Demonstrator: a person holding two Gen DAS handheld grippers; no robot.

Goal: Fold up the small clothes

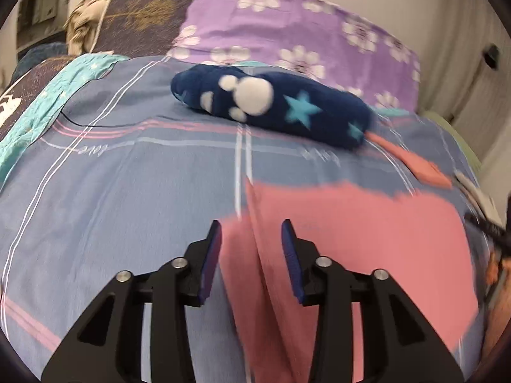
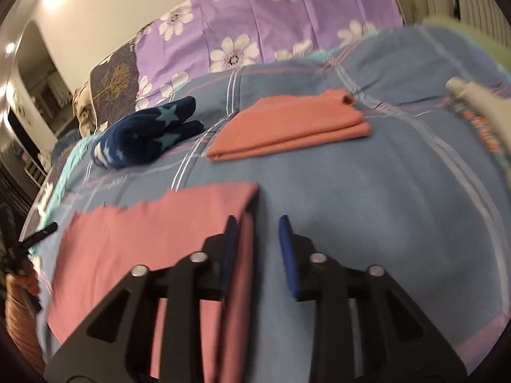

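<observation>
A pink cloth lies flat on the blue plaid bedsheet, with a raised crease running toward me. My left gripper hovers over its left part, open, the crease showing in the gap and the pads clear of it. In the right wrist view the same pink cloth lies at the lower left. My right gripper stands open over its right edge, which runs beside the left finger, with bare bedsheet under the gap. Nothing is held.
A folded orange cloth and a rolled navy fleece piece with stars lie farther back on the bed. A purple floral pillow lines the far side. A pale garment with orange print lies at the right edge.
</observation>
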